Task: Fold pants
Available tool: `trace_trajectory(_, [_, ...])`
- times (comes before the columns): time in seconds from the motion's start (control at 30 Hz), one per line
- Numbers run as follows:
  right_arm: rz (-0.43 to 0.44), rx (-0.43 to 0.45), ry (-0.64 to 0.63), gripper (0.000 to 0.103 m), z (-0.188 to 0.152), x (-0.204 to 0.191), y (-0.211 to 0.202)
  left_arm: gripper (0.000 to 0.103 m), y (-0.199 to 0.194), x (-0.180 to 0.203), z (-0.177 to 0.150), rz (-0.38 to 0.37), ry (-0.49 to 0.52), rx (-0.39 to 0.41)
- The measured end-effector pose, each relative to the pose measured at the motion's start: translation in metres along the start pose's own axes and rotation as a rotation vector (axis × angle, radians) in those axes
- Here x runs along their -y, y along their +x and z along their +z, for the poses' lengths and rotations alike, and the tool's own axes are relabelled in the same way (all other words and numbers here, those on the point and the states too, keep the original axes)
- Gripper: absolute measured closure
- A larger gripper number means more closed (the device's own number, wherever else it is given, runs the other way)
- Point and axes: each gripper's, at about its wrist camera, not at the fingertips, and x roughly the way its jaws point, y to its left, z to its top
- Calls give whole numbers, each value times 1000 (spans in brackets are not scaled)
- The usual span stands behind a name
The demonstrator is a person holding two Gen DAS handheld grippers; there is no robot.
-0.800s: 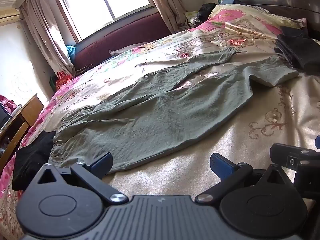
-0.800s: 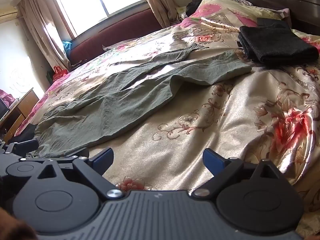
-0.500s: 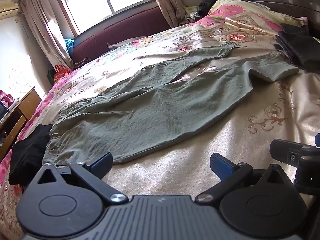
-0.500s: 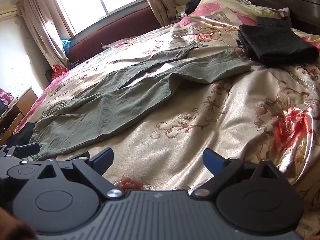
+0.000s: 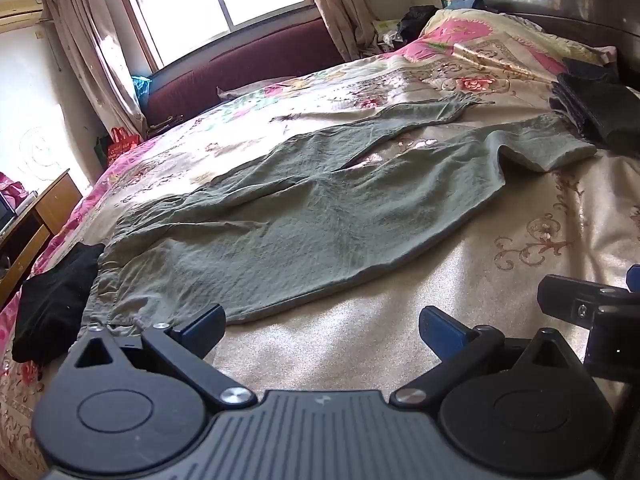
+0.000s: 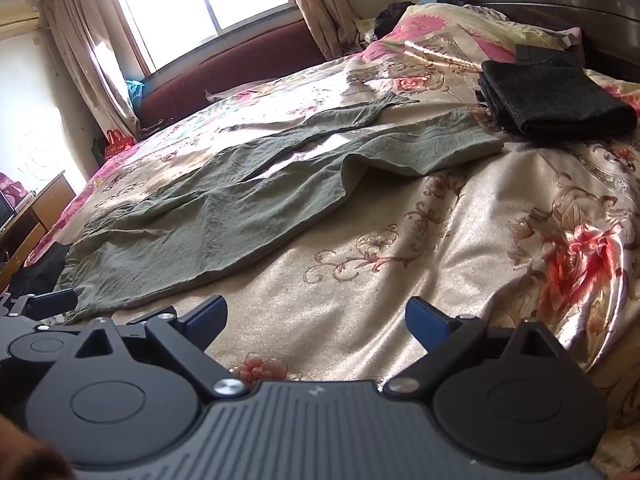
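Observation:
Grey-green pants [image 5: 304, 224] lie spread flat on the floral bedspread, waistband near left, both legs running to the far right; they also show in the right wrist view [image 6: 240, 208]. My left gripper [image 5: 322, 326] is open and empty, low over the bed just in front of the pants' near edge by the waistband. My right gripper [image 6: 316, 318] is open and empty, over bare bedspread to the right of the pants. The right gripper's edge shows in the left wrist view [image 5: 592, 308].
A folded black garment [image 6: 552, 100] lies by the leg ends at the far right. A crumpled black cloth [image 5: 52, 300] lies at the bed's left edge by the waistband. A wooden cabinet [image 5: 36, 220] stands left of the bed. Pillows [image 6: 460, 28] and a window [image 6: 200, 0] are beyond.
Both grippers have moved a little forward and lower toward the pants; the pants look nearer in both views. Both stay open. The pants have not moved.

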Motion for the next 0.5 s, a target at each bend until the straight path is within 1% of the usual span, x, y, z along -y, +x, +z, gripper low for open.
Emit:
trace_trajectory(0.13, [-2, 9, -8, 7, 0, 0, -2, 0, 0, -2, 0, -2, -3, -2])
trace_trajectory(0.27, [-2, 13, -15, 7, 0, -2, -2, 0, -1, -2, 0, 12, 2, 15])
trace_trajectory(0.5, [-18, 7, -50, 7, -1, -9, 0, 0, 3, -8, -6, -2, -33, -6])
